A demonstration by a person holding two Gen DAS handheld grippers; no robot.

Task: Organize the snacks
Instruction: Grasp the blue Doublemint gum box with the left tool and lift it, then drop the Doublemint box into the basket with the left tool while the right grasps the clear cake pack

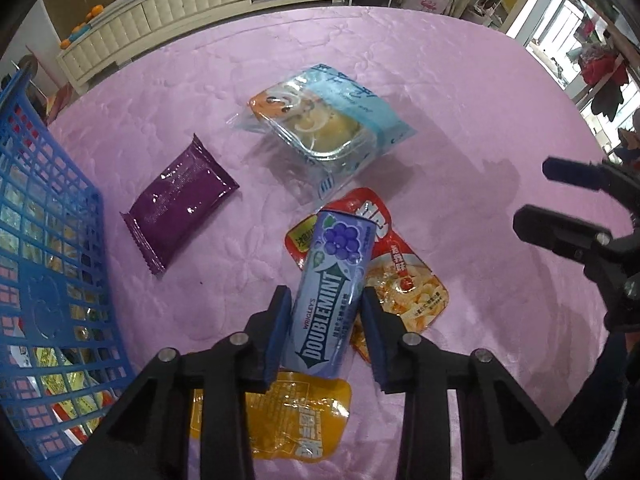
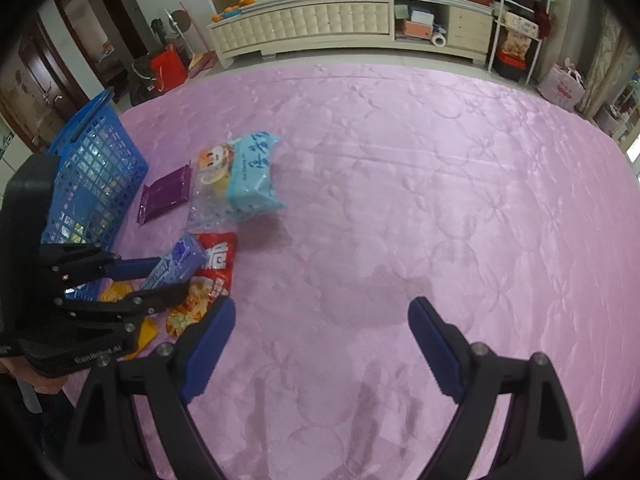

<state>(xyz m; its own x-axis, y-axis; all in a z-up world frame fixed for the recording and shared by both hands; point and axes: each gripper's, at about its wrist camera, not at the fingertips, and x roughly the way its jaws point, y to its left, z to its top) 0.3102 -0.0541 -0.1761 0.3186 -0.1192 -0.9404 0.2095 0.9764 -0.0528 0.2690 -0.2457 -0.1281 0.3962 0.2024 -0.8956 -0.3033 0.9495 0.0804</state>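
A home: padded cabinet (image 2: 340, 24), cluttered shelves (image 2: 516, 40)

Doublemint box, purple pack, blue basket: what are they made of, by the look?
Doublemint box: rigid, straight edges, soft satin sheen; coated card or plastic, can't tell which.
Purple pack: glossy plastic film, sharp highlights, crimped serrated ends.
Blue basket: moulded hard plastic, open grid walls, uniform colour, slight gloss.

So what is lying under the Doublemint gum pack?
The Doublemint gum pack, between the left gripper fingers, lies across a red snack pouch at its far end and an orange pouch at its near end. Whatever lies directly beneath its middle is covered.
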